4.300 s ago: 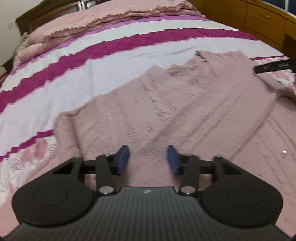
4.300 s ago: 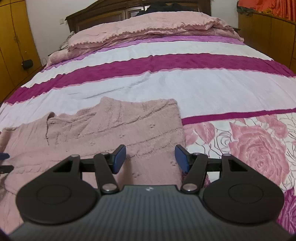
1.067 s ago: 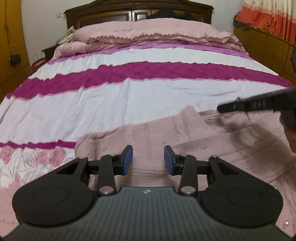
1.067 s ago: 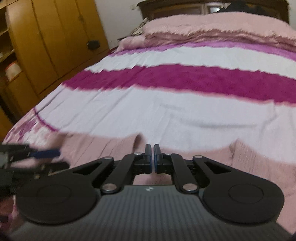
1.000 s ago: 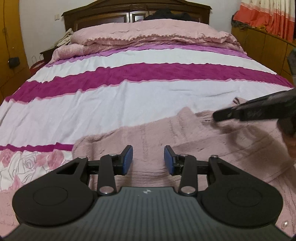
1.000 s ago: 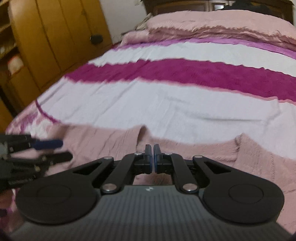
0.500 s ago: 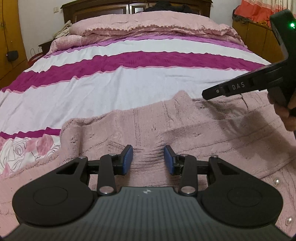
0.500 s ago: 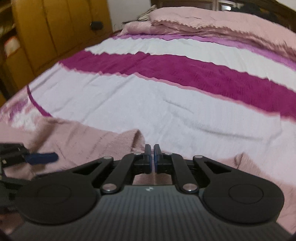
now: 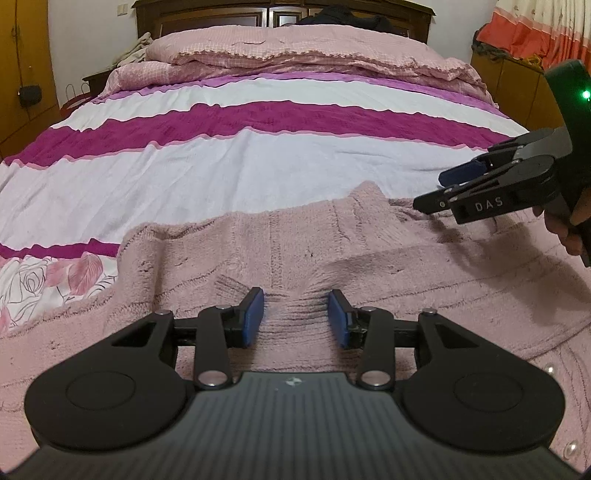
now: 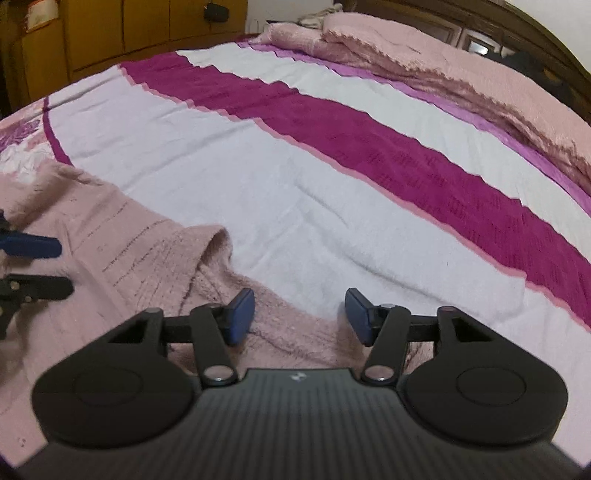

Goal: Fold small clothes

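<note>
A pink knit cardigan [image 9: 369,251] with small buttons lies spread across the near part of the bed. My left gripper [image 9: 296,317] stands open, its fingertips pressed down into the knit, which bunches into a ribbed ridge between the blue pads. My right gripper [image 10: 299,314] has its jaws opening. It sits over the cardigan's [image 10: 129,258] far edge, where a fold rises to its left, and the pads press on nothing. In the left wrist view the right gripper [image 9: 443,188] hovers just above the cardigan at the right. The left gripper [image 10: 44,266] shows at the right wrist view's left edge.
The bedspread [image 9: 258,166] has white and magenta stripes, with a rose print at the near left. A folded pink quilt [image 9: 295,48] lies by the dark headboard. Wooden cabinets [image 9: 517,85] stand right of the bed, a wardrobe [image 10: 129,29] left. A person's hand [image 9: 565,232] holds the right gripper.
The right gripper's jaws have gone from shut to apart, and its view has rolled. The left gripper has come down onto the cardigan, and knit now bunches between its pads.
</note>
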